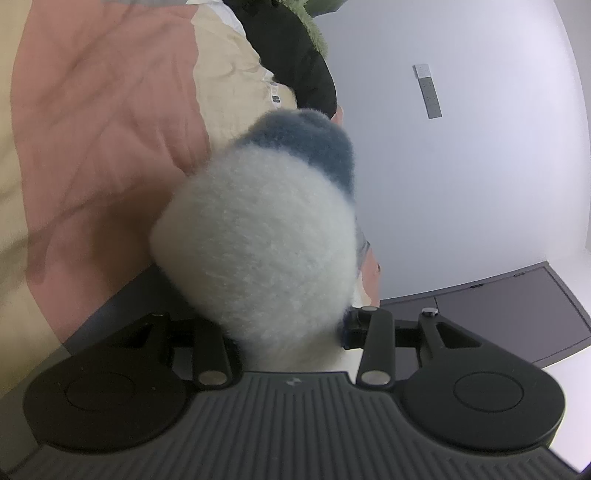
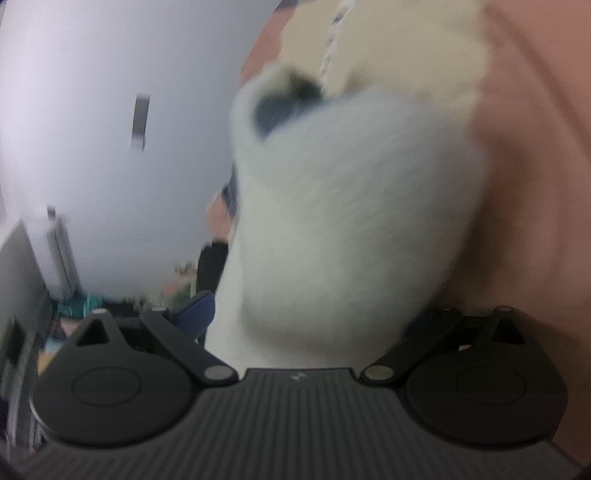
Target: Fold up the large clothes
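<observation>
A fluffy white garment (image 1: 258, 236) with a dark blue patch (image 1: 314, 144) fills the middle of the left wrist view, bunched between the fingers of my left gripper (image 1: 291, 332), which is shut on it; the fingertips are buried in the fleece. The same garment (image 2: 343, 221) fills the right wrist view, blurred, and my right gripper (image 2: 295, 332) is shut on it, with the fingertips hidden under the fabric. The garment hangs lifted above a pink and cream bedspread (image 1: 103, 129).
A black garment (image 1: 291, 62) and a green fuzzy one (image 1: 317, 33) lie at the far end of the bed. A white wall (image 1: 461, 166) with wall switches (image 1: 430, 92) is at right. A dark cabinet (image 1: 509, 314) stands low at right. Clutter (image 2: 85, 302) lies low left in the right wrist view.
</observation>
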